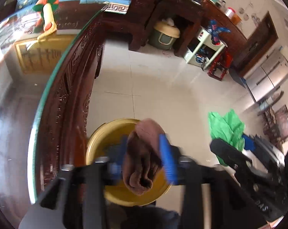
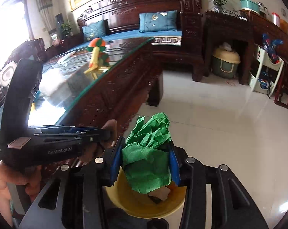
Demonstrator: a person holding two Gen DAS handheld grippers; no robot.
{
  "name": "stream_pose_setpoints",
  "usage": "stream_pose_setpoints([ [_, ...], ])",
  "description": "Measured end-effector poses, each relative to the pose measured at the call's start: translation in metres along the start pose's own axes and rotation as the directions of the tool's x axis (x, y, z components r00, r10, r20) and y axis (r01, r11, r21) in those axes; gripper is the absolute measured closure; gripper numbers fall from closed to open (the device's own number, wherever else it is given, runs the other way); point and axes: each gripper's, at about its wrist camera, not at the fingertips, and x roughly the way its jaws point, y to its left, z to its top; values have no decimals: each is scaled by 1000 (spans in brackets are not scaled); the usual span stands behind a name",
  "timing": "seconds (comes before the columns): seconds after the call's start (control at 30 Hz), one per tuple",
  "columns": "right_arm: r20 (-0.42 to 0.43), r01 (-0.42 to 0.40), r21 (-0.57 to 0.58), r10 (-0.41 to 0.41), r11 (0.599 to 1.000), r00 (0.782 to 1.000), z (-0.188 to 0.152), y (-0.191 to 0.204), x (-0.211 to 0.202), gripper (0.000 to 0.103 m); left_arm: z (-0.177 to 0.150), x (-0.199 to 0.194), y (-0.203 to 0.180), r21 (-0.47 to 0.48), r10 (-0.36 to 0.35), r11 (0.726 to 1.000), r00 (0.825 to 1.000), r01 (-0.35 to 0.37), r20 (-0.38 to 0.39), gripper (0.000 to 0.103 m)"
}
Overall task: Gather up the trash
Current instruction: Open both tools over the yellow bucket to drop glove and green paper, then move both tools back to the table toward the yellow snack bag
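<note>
Right now the left gripper has its blue pads parted around a brown rag; the rag hangs between them, and through the blur I cannot tell whether the pads press on it. It hangs directly over the yellow bin, which stands on the tiled floor just beside the carved table.

The right gripper is clenched on a crumpled wad of green paper, both pads pressed into its sides. From the right wrist view the wad sits above the same bin, near its rim, with a scrap of brown card already lying inside. The left gripper shows there too, just beside and to the left, with a hand on its grip.

By my reading, the step in hand is the drop: both pieces of trash are carried to the bin and are about to go in. Next, the left one needs its jaws wide enough for the rag to fall free, since limp cloth may snag on a pad. The right one should centre the paper over the opening before letting go, as light paper near the rim could tumble out onto the floor.

On the table a green, orange and yellow toy lies well apart from all this.
</note>
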Motion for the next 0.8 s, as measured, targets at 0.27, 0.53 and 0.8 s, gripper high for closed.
stream_pose_setpoints([
  [0.27, -49, -8, 13, 9, 1000, 999, -11, -10, 22, 61, 1, -3, -6, 42, 63, 997, 998, -64, 30, 31],
  [0.53, -93, -22, -17, 20, 1000, 995, -6, 3, 34, 46, 3, -31, 8, 22, 71, 997, 995, -73, 69, 31],
  [0.8, -70, 12, -26, -14, 1000, 997, -2, 13, 24, 37, 1, -52, 14, 32, 73, 997, 993, -76, 96, 31],
])
